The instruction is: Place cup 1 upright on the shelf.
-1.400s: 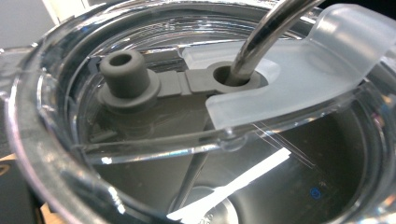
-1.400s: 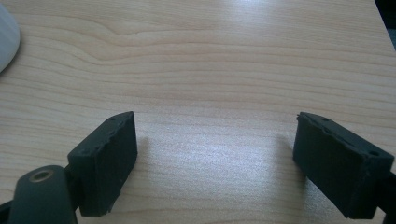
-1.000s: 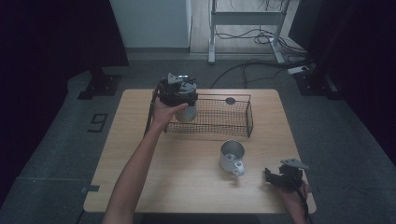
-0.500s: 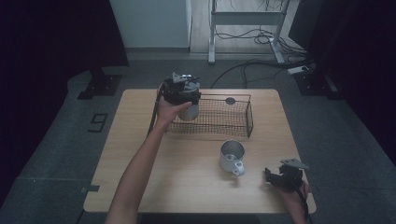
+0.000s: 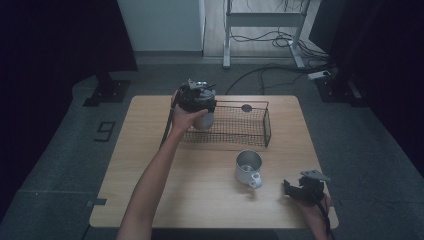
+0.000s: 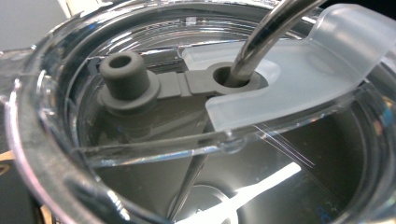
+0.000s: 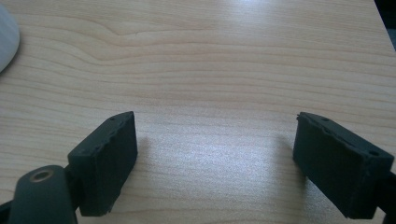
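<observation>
Right hand-held gripper [image 7: 215, 163] spread wide over bare table [image 7: 210, 60]; empty.

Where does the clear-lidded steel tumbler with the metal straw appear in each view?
High view: steel tumbler at the wire basket's left end, under the left hand-held gripper.
Left gripper view: its clear lid and metal straw, seen close from above.
Right gripper view: not in it.
Shared landmark: wooden table.

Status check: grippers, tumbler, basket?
Left hand-held gripper on tumbler at basket left end. Right hand-held gripper open, idle. Steel mug mid-table.
</observation>
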`<act>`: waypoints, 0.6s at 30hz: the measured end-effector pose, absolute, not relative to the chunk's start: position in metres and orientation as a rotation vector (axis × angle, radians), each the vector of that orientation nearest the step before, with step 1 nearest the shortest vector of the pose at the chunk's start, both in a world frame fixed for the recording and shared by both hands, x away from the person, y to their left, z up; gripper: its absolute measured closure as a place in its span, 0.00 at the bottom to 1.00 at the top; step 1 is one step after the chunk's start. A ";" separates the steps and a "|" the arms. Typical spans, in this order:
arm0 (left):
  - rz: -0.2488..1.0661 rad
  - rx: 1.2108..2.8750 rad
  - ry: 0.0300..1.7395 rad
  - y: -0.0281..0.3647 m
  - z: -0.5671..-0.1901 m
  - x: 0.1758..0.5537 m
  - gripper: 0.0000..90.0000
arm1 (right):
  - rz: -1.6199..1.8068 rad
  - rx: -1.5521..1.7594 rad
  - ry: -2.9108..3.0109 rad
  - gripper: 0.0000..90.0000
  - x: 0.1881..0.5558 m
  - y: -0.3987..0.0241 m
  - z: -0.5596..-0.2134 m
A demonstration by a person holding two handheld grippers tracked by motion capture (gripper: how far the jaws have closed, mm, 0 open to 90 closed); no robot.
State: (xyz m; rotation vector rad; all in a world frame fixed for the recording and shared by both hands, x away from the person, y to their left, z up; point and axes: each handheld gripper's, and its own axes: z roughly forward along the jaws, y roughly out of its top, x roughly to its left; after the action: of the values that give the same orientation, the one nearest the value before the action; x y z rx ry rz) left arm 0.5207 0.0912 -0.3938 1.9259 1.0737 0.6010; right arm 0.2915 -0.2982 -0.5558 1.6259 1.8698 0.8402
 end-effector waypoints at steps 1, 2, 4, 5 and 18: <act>0.601 1.926 1.075 0.091 -0.395 0.521 0.05 | 0.840 1.626 1.870 0.15 0.292 -0.298 -0.556; 0.600 1.927 1.077 0.091 -0.396 0.521 0.05 | 0.840 1.626 1.870 0.15 0.292 -0.298 -0.556; 0.593 1.930 1.083 0.090 -0.398 0.522 0.05 | 0.840 1.626 1.870 0.15 0.292 -0.298 -0.556; 0.593 1.930 1.083 0.090 -0.398 0.522 0.05 | 0.840 1.626 1.870 0.15 0.292 -0.298 -0.556; 0.573 1.949 1.119 0.085 -0.416 0.528 0.05 | 0.840 1.626 1.870 0.15 0.292 -0.298 -0.556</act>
State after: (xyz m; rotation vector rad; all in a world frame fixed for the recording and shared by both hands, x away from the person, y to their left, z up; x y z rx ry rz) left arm 0.5277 0.0853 -0.4164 1.9486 1.1187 0.5732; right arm 0.2915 -0.2982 -0.5558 1.6260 1.8698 0.8399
